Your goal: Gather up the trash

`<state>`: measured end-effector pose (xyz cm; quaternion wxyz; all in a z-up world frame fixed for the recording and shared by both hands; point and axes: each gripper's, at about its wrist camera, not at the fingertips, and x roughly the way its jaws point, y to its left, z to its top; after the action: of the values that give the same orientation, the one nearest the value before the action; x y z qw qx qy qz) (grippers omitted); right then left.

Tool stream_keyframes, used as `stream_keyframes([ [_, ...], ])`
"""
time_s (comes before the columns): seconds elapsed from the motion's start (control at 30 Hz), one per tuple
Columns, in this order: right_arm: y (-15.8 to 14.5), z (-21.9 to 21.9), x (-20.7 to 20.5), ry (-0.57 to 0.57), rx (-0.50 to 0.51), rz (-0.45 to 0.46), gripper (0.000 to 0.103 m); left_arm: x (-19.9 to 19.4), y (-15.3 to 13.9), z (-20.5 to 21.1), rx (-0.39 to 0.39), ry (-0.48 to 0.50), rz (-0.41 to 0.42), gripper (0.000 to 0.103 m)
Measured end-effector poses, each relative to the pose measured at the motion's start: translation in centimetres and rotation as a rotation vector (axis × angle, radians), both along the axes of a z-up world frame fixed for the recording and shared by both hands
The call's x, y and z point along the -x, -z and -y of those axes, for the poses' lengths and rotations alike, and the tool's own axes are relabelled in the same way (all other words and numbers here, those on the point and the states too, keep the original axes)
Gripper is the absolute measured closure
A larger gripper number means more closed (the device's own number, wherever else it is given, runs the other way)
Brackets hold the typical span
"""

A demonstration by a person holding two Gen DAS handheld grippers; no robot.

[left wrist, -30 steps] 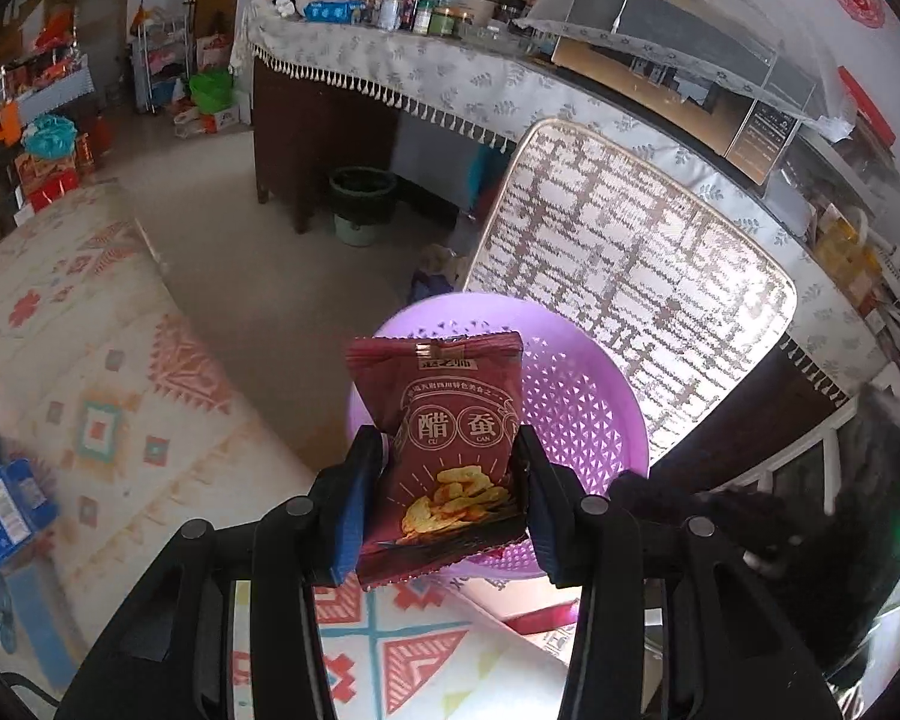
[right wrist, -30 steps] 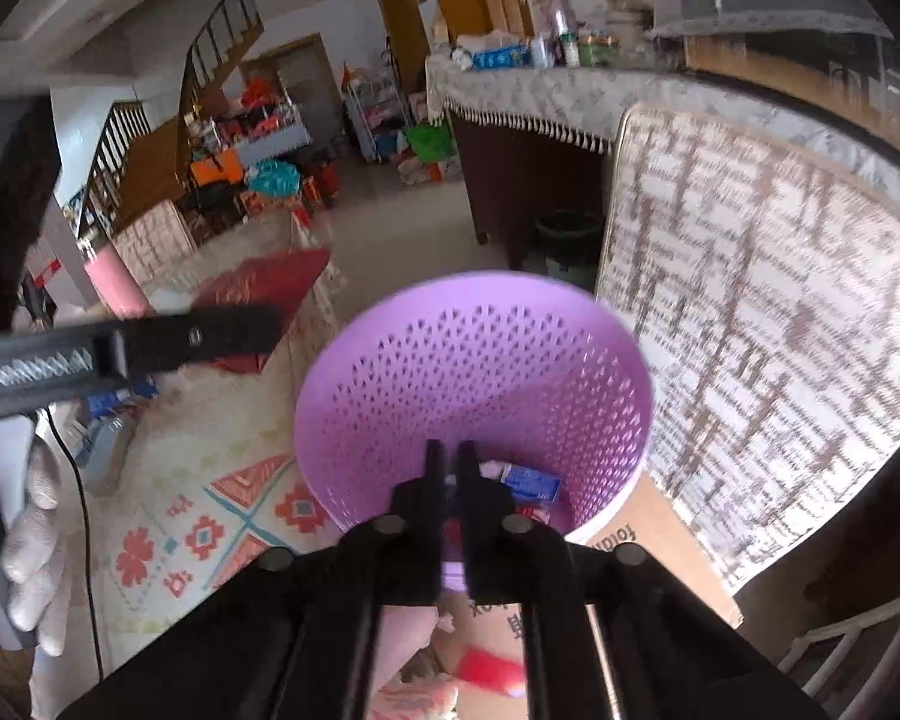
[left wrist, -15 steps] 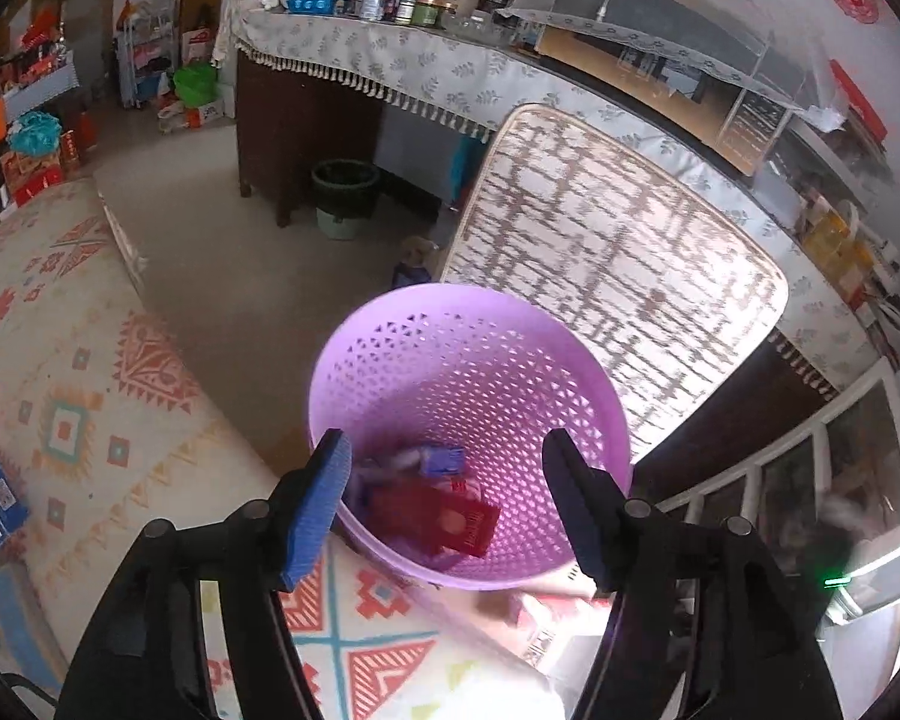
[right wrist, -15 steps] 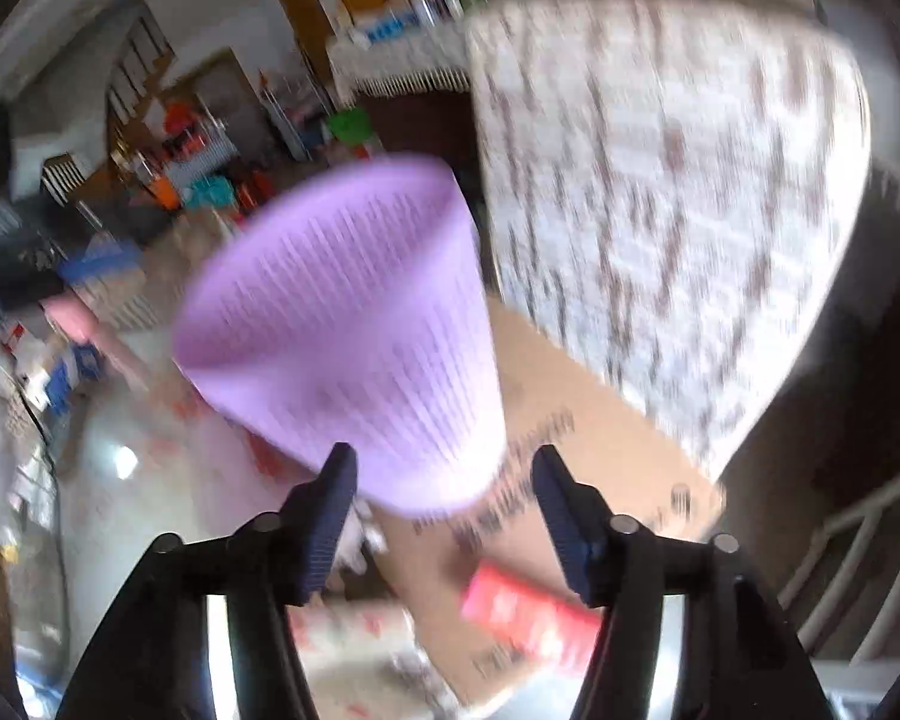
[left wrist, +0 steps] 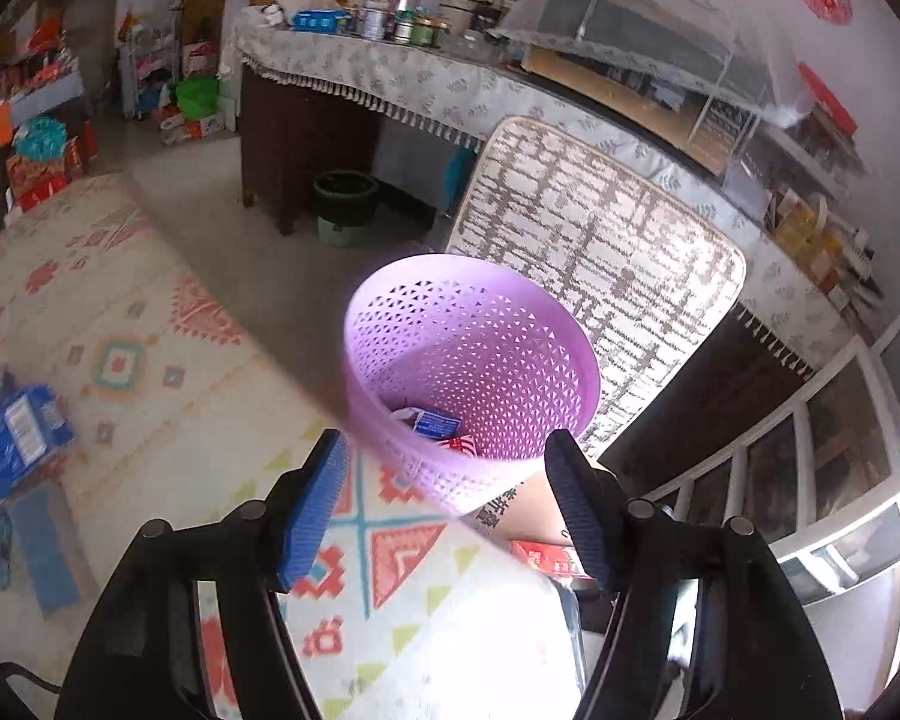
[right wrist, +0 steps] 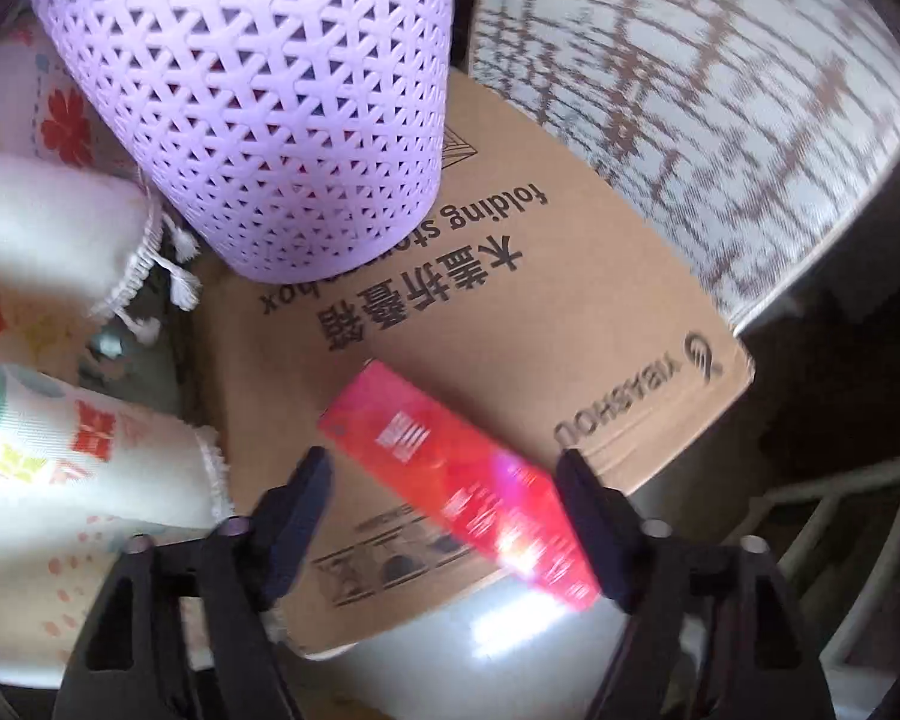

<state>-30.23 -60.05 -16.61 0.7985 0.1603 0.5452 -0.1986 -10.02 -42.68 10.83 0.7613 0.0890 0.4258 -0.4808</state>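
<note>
A purple lattice trash basket point(left wrist: 390, 420) stands on a flat cardboard box; it holds a blue-and-white packet point(left wrist: 435, 422) and red wrappers point(left wrist: 463, 445). My left gripper point(left wrist: 450, 501) is open and empty, just in front of and above the basket's near rim. In the right wrist view the basket's wall point(right wrist: 258, 102) fills the upper left. A red rectangular box point(right wrist: 456, 486) lies on the cardboard box point(right wrist: 570, 312). My right gripper point(right wrist: 444, 516) is open, low over the red box, with the box lying between its fingers.
A patterned cloth-covered surface point(left wrist: 120, 360) lies to the left, with a blue packet point(left wrist: 12, 432) on it. A patterned panel point(left wrist: 600, 252) leans behind the basket against a long cluttered table point(left wrist: 450, 84). A green bin point(left wrist: 345, 207) stands under that table. White railings point(left wrist: 810, 450) are on the right.
My left gripper opened and dropped the red snack packet into the basket, then drew back. My right gripper opened and swung down from over the basket to the red box on the cardboard.
</note>
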Motion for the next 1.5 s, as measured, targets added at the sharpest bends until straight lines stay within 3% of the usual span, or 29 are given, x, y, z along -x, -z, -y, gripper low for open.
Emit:
stream_keyframes([
  [0.17,1.9,0.3,-0.8,-0.097,0.0,-0.1,0.017,-0.8,0.1,-4.7,0.026,-0.075,-0.047,0.036],
  [0.23,2.3,-0.2,-0.7,-0.115,0.003,-0.114,0.023,-0.8,0.4,-6.7,0.024,-0.107,-0.04,0.036],
  [0.3,2.7,-0.9,-0.7,-0.123,-0.01,-0.131,0.053,-0.8,0.6,-8.1,0.015,-0.134,-0.029,0.036],
  [0.33,2.7,-1.0,-0.6,-0.112,-0.043,-0.114,0.06,-0.8,0.7,-9.0,0.007,-0.153,-0.02,0.035],
  [0.47,1.5,-1.0,0.2,-0.04,-0.056,-0.084,0.06,-1.0,1.4,-11.2,-0.015,-0.209,-0.021,0.035],
  [0.57,-1.8,0.4,1.9,0.06,-0.059,-0.031,0.06,-0.8,1.8,-12.8,-0.03,-0.234,-0.012,0.035],
  [0.67,-8.8,2.3,3.7,0.148,-0.04,0.093,0.06,-0.6,1.9,-14.2,-0.042,-0.25,-0.001,0.035],
  [0.77,-18.8,3.1,3.6,0.155,0.042,0.292,0.06,-0.3,1.8,-15.8,-0.035,-0.281,0.002,0.035],
  [0.9,-27.1,2.7,0.3,0.101,0.109,0.459,0.06,0.3,1.3,-18.7,0.004,-0.341,0.006,0.035],
  [0.97,-29.5,2.5,-2.9,0.071,0.16,0.486,0.059,0.5,0.7,-20.8,0.016,-0.396,0.02,0.035],
  [1.0,-29.9,2.4,-4.3,0.062,0.171,0.487,0.059,0.5,0.4,-22.0,0.016,-0.427,0.03,0.035],
  [1.07,-30.0,1.8,-6.6,0.052,0.174,0.483,0.057,0.2,-0.1,-24.5,0.0,-0.501,0.05,0.022],
  [1.17,-29.7,1.1,-9.2,0.044,0.196,0.461,0.034,0.1,-0.8,-29.3,-0.014,-0.629,0.076,0.019],
  [1.3,-29.9,-1.7,-9.3,-0.006,0.187,0.511,0.029,-0.1,-0.8,-35.9,0.003,-0.764,0.078,0.018],
  [1.5,-29.0,-8.9,-9.8,-0.163,0.115,0.491,0.029,-1.3,1.3,-44.2,-0.009,-0.984,0.057,0.018],
])
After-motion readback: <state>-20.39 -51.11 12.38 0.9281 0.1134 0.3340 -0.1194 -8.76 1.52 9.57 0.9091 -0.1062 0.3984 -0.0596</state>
